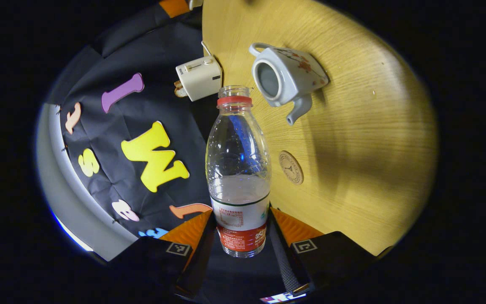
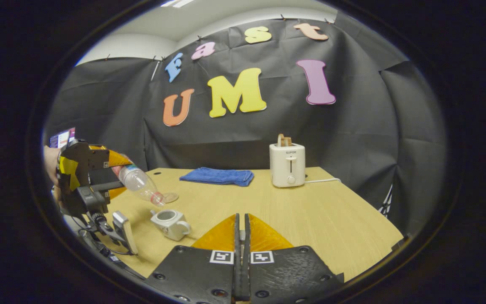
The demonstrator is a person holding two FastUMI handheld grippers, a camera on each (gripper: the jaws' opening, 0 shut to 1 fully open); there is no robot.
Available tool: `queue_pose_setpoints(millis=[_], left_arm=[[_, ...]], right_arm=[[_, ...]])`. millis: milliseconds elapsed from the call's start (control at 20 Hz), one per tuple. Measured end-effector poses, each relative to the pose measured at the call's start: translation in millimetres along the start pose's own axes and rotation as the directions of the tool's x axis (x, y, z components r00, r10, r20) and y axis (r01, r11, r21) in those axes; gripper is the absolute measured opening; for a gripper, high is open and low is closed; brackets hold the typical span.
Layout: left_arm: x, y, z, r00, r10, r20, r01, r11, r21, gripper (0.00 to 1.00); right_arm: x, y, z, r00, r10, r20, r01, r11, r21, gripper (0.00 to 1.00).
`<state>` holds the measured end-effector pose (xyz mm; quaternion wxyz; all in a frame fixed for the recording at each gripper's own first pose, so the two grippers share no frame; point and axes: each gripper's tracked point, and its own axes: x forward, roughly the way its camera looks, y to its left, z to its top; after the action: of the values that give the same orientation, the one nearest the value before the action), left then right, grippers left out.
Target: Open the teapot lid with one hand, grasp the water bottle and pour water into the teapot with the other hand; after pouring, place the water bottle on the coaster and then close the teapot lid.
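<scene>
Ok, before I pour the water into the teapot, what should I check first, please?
1. Teapot opening uncovered: ok.
2. Water bottle uncapped, with water inside: ok.
3. Left tongs clamped on the bottle's labelled lower part: ok.
4. Bottle mouth directly above the teapot opening: cannot tell.
5. Coaster free to take the bottle afterwards: ok.
6. Right tongs shut; whether they hold anything: cannot tell.

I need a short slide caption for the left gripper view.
Left tool grips uncapped water bottle, pointing toward open teapot on the table.
</scene>
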<state>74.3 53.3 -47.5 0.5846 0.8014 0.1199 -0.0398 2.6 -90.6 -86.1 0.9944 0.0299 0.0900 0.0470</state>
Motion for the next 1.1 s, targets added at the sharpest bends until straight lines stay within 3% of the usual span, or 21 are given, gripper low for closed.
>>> queue_pose_setpoints(millis=[150,300,350,400,450,550,650,700,750,850,950,1000,1100], left_arm=[[-5,-34,-1,0.994,-0.107,0.021,0.109,0.965,-0.240,0.72],[-15,-41,8,0.988,-0.131,0.079,0.153,0.848,-0.508,0.72],[-18,-39,9,0.988,-0.119,0.095,0.152,0.789,-0.595,0.73],[-21,-36,11,0.989,-0.103,0.109,0.150,0.711,-0.687,0.72],[-24,-37,11,0.988,-0.094,0.125,0.156,0.613,-0.775,0.73],[-30,-28,14,0.987,-0.044,0.151,0.157,0.367,-0.917,0.73],[-34,-20,18,0.983,-0.010,0.181,0.181,0.129,-0.975,0.73],[-38,-18,19,0.983,-0.003,0.184,0.184,0.037,-0.982,0.73],[-39,-18,12,0.986,-0.004,0.169,0.169,-0.024,-0.985,0.74],[-38,-19,0,0.991,-0.001,0.132,0.131,-0.113,-0.985,0.74],[-36,-15,1,0.989,0.023,0.147,0.148,-0.206,-0.967,0.74],[-34,-8,0,0.987,0.048,0.153,0.160,-0.241,-0.957,0.74],[-25,8,-8,0.984,0.104,0.144,0.167,-0.280,-0.945,0.74]], right_arm=[[-1,-3,-1,1.000,-0.007,-0.007,0.007,1.000,0.010,0.00],[-1,-3,1,1.000,-0.016,-0.010,0.016,1.000,0.011,0.00],[-2,-2,3,1.000,-0.018,-0.009,0.018,1.000,0.009,0.00],[-2,-1,3,1.000,-0.017,-0.007,0.017,1.000,0.007,0.00],[-2,2,5,1.000,-0.017,-0.004,0.017,1.000,0.005,0.00],[0,5,8,1.000,-0.016,-0.003,0.016,1.000,0.003,0.00],[0,8,9,1.000,-0.013,-0.004,0.013,1.000,0.005,0.00],[0,10,11,1.000,-0.012,-0.002,0.012,1.000,0.006,0.00],[0,12,12,1.000,-0.009,0.001,0.009,1.000,0.007,0.00],[-1,18,12,1.000,-0.005,0.001,0.005,1.000,0.004,0.00],[0,24,11,1.000,0.001,-0.004,-0.001,1.000,-0.001,0.00],[0,26,10,1.000,0.002,-0.007,-0.002,1.000,-0.005,0.00],[0,32,8,1.000,0.009,-0.013,-0.009,1.000,-0.012,0.00]])
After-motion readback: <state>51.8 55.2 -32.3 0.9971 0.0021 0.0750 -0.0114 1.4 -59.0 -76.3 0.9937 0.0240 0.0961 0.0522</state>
